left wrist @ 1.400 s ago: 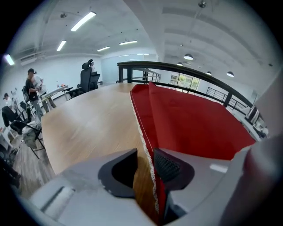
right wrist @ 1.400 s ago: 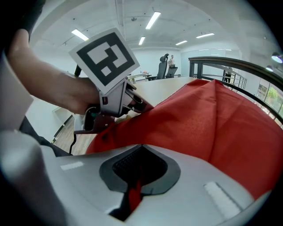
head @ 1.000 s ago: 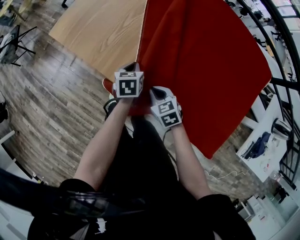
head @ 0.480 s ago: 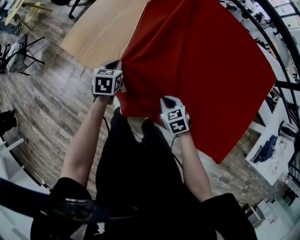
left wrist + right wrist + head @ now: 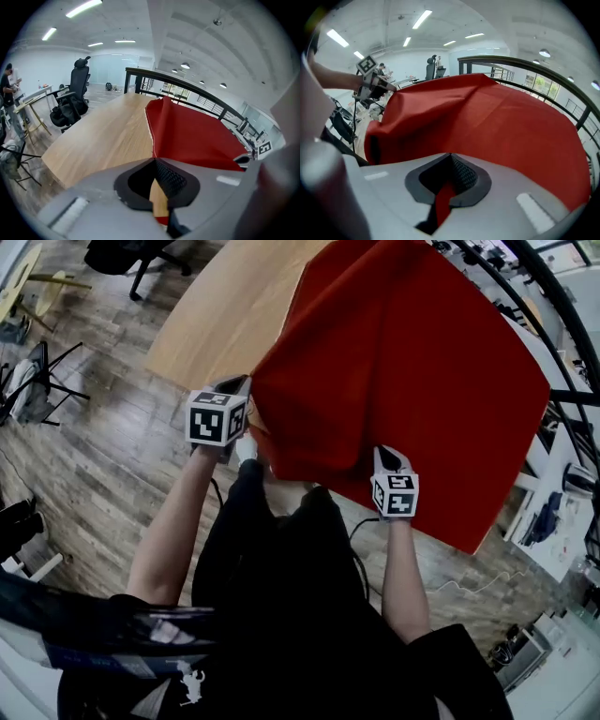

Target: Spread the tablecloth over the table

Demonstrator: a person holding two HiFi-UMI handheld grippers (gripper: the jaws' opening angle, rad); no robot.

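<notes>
Both claws are clenching on the tablecloth (image 5: 412,381). Head view is giving the layout: the left claw (image 5: 238,383) is pinching the red cloth's near-left edge and the right claw (image 5: 385,455) is pinching the near edge further right. The claws are well apart, with the cloth sagging in a fold between them. The cloth is covering the right part of the wooden bench (image 5: 220,320) and overhanging at right above the plank floor (image 5: 103,465); the left part of the bench is lying bare. Left gripper view is adding jaw-level detail: jaws together, the cloth's pale stitched edge running straight into the tip, and bare bench top stretching away beside the red. It is also showing a black office chair (image 5: 75,91) off the far-left end and a dark railing (image 5: 187,86) behind. Right gripper view is showing a red strip nipped between its closed jaws. There the cloth is billowing ahead and hiding the bench completely, and the left claw is showing at far left on the cloth's other end.
</notes>
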